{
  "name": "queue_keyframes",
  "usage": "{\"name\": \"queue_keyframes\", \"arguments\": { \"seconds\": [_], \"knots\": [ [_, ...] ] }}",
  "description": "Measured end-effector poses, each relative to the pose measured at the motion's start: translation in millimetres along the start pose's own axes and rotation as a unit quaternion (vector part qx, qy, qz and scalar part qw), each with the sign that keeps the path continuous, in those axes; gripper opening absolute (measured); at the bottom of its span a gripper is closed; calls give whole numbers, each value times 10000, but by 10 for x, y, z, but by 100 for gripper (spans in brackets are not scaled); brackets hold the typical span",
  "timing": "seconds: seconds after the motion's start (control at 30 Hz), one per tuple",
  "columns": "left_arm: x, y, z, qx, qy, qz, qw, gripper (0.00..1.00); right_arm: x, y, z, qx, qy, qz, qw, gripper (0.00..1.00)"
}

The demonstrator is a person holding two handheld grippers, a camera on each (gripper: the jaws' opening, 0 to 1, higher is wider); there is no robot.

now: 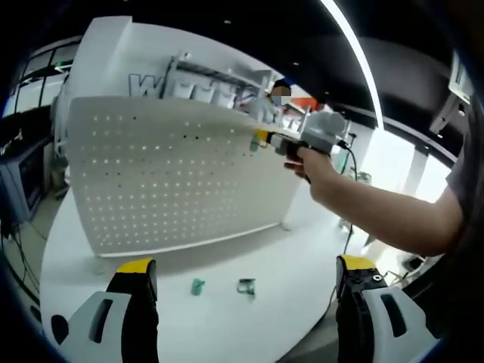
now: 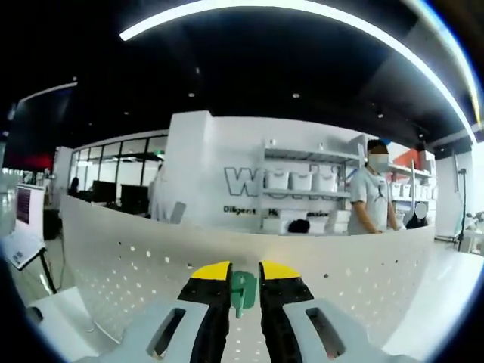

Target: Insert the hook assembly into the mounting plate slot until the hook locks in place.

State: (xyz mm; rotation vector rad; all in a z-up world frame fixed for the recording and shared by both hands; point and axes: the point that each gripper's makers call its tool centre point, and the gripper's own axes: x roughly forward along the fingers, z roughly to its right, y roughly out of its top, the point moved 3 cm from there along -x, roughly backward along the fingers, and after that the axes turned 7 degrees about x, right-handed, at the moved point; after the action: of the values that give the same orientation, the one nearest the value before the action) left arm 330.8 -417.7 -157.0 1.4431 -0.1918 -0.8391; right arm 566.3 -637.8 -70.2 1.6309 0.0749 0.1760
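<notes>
Right claw point(image 2: 243, 281) is clamped on a small green hook point(image 2: 243, 291), held up near the top edge of the white pegboard point(image 2: 136, 265); seen from the left gripper view, it point(image 1: 266, 138) sits at the board's upper right, in a hand point(image 1: 314, 162). Left claw point(image 1: 246, 272) is spread apart, nothing held, low over the white table point(image 1: 227, 325). Two more hooks lie on the table: a green one point(image 1: 197, 286) and a darker one point(image 1: 246, 286). Hook judged light, stiff plastic, likely slippery and easily twisted; best pinched on the body, leaving the insert end free. Pegboard stands upright and may tip under push, so bracing is advised.
</notes>
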Motion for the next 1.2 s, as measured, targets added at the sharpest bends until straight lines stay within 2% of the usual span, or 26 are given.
{"name": "queue_keyframes", "arguments": {
  "seconds": [0.13,0.5,0.7,1.0,1.2],
  "knots": [
    [-6,-3,19,9,-3,0,10000,100,-49,51,-28,-212,62,-4,9998,13],
    [-21,-49,76,45,-7,-60,10000,100,-261,92,-119,-54,435,-164,9989,17],
    [-56,-61,94,43,26,-58,10000,100,-386,93,-176,-130,606,-247,9978,17],
    [-98,-120,97,46,94,-111,9999,99,-583,-78,-141,-53,701,-501,9963,17],
    [-91,-135,113,17,77,-112,9999,99,-818,-295,-125,-163,819,-802,9933,18]
  ]
}}
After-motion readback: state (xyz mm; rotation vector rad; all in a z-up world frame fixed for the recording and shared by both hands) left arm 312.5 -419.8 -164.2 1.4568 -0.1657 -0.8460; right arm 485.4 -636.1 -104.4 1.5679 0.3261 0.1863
